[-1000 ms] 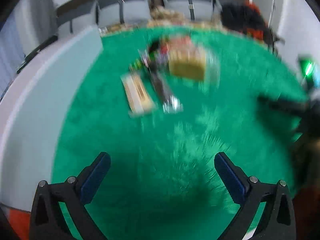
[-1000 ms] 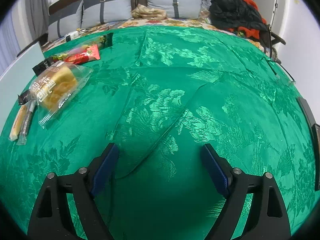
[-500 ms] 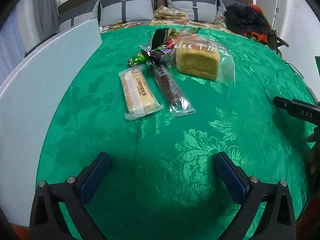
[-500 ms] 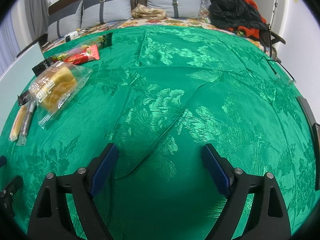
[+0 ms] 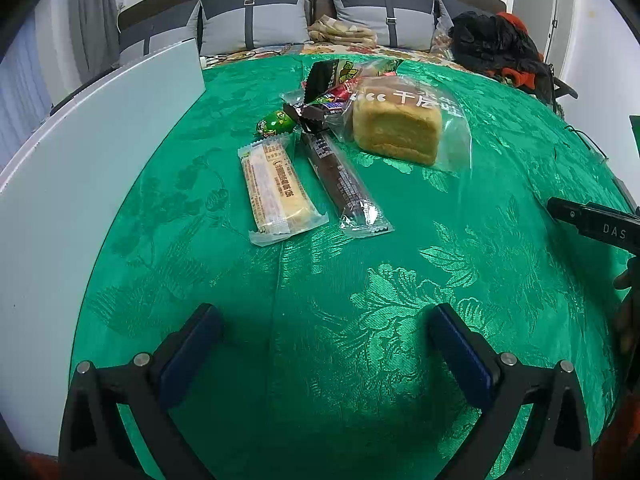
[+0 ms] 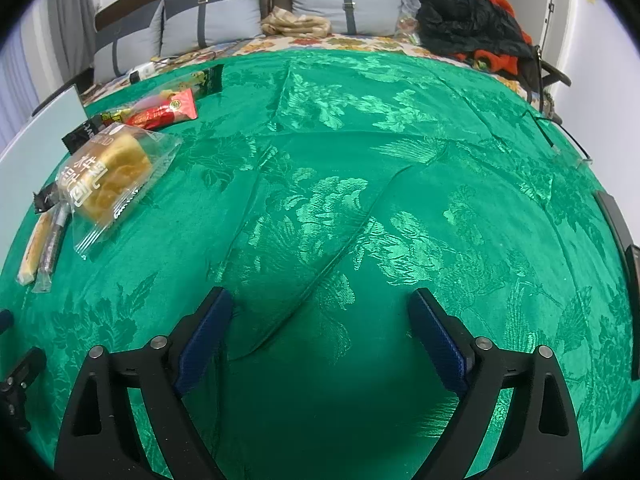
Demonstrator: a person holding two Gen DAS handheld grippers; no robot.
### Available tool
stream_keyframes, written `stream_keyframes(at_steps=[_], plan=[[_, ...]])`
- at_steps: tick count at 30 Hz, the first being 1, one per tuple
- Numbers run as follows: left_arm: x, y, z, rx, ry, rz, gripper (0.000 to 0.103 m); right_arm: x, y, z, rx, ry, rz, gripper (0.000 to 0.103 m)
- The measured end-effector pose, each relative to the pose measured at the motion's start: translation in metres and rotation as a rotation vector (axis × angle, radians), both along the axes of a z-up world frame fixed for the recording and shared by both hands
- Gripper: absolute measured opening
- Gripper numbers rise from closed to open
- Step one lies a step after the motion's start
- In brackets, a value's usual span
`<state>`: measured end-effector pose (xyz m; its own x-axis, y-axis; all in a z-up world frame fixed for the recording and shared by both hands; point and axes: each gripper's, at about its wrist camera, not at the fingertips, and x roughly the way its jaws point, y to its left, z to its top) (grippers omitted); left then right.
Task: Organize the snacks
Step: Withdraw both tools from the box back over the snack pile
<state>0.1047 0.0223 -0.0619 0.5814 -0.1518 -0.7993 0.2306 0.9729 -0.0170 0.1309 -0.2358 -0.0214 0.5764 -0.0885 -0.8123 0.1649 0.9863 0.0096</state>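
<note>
Several wrapped snacks lie in a cluster on the green patterned cloth [image 5: 440, 248]. A bagged yellow bread loaf [image 5: 396, 128] sits at the back right, and also at far left in the right wrist view as the loaf [image 6: 106, 178]. In front lie a pale yellow bar [image 5: 276, 188] and a dark brown bar [image 5: 340, 180], with a small green packet [image 5: 276, 122] and a red packet [image 6: 160, 114] behind. My left gripper [image 5: 320, 332] is open and empty, well short of the bars. My right gripper [image 6: 320, 320] hovers over bare cloth, jaws opening, nothing between them.
A pale grey-white board [image 5: 80, 152] runs along the left edge of the cloth. Grey pillows [image 6: 224, 26] and a dark heap of clothes [image 6: 468, 24] lie at the back. A thin cable [image 6: 560, 136] crosses the far right. The right gripper's black side [image 5: 592, 220] shows at right.
The left wrist view was blurred a second ago and is now sharp and steady on the snacks. The right gripper's jaws have spread slightly wider. The snacks have not moved.
</note>
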Motion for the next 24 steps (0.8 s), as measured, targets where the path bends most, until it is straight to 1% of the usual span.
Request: stream_keyframes(at_steps=[24], plan=[[-0.0008, -0.0008, 0.0013, 0.001, -0.007, 0.007, 0.103, 0.0010, -0.0010, -0.0001, 0.000, 0.001, -0.001, 0.093]])
